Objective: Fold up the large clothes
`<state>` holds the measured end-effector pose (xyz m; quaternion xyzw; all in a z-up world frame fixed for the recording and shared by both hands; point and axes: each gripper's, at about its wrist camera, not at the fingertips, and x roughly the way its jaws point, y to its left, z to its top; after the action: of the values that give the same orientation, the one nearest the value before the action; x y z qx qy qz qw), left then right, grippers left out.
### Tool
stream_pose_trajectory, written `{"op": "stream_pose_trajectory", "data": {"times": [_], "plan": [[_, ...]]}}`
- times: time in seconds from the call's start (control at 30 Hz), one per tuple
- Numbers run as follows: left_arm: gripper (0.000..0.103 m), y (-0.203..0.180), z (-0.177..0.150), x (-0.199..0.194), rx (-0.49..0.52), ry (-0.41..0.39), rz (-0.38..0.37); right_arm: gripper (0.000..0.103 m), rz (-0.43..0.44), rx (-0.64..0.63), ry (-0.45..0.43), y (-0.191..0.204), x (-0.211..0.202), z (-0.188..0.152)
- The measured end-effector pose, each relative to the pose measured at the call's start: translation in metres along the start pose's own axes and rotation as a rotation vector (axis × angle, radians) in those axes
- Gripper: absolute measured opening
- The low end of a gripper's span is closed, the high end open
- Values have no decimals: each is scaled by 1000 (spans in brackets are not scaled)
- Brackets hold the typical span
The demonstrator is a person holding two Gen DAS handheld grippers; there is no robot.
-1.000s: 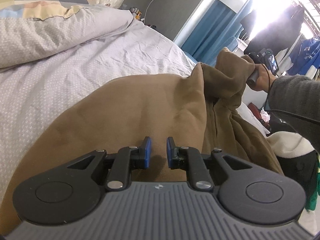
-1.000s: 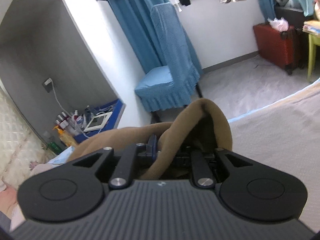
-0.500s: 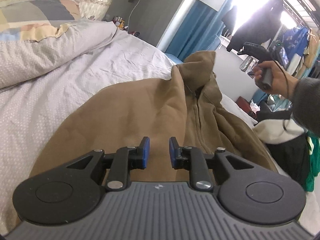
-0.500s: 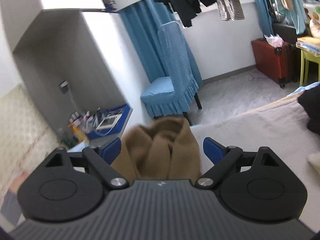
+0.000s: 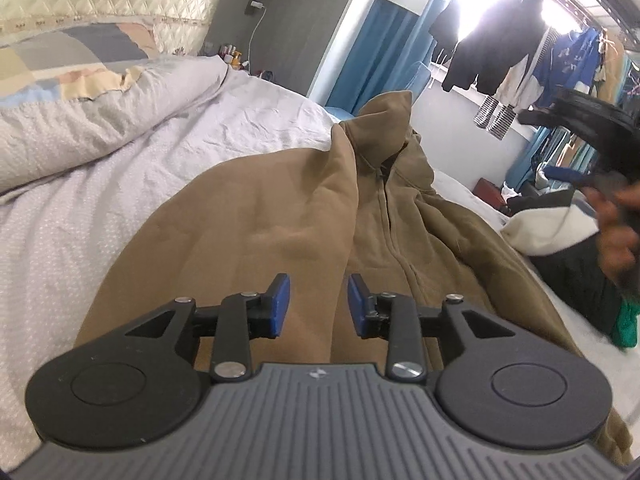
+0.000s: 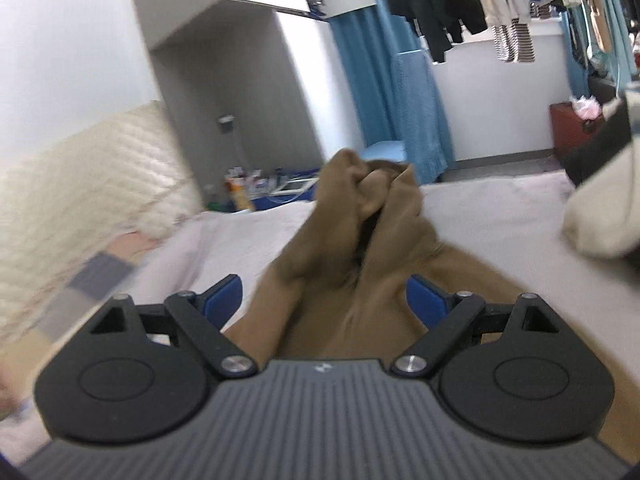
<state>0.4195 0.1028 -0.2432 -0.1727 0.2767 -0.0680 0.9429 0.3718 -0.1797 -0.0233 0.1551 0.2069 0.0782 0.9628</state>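
Brown zip hoodie [image 5: 280,216] spread on bed [image 5: 100,216]; left gripper [image 5: 316,304] jaws just widening, right gripper [image 6: 324,300] spread, both empty. Re-pinch hood bunch at 12 o'clock squarely.

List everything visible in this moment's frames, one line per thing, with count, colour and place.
hoodie: one, brown, spread on the bed, hood end bunched up.
bed sheet: one, pale grey, under the hoodie.
pillow: one, light grey, at the head of the bed.
patchwork quilt: one, multicoloured, behind the pillow.
chair: one, blue-covered, beyond the bed.
hanging clothes: several, dark, white, blue, at the window.
suitcase: one, red, on the floor.
clothes pile: white, black, green, on the bed's right.
left gripper: jaws apart, nothing held, just been opening.
right gripper: jaws wide, clear of the hoodie, just opened.
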Motion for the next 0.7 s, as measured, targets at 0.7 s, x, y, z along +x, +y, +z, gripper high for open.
{"op": "stream_pose_trajectory", "data": {"times": [0.7], "plan": [[73,-36,-53,-48,67,39,334,90,59,-51,187,-17,-127,-145]]}}
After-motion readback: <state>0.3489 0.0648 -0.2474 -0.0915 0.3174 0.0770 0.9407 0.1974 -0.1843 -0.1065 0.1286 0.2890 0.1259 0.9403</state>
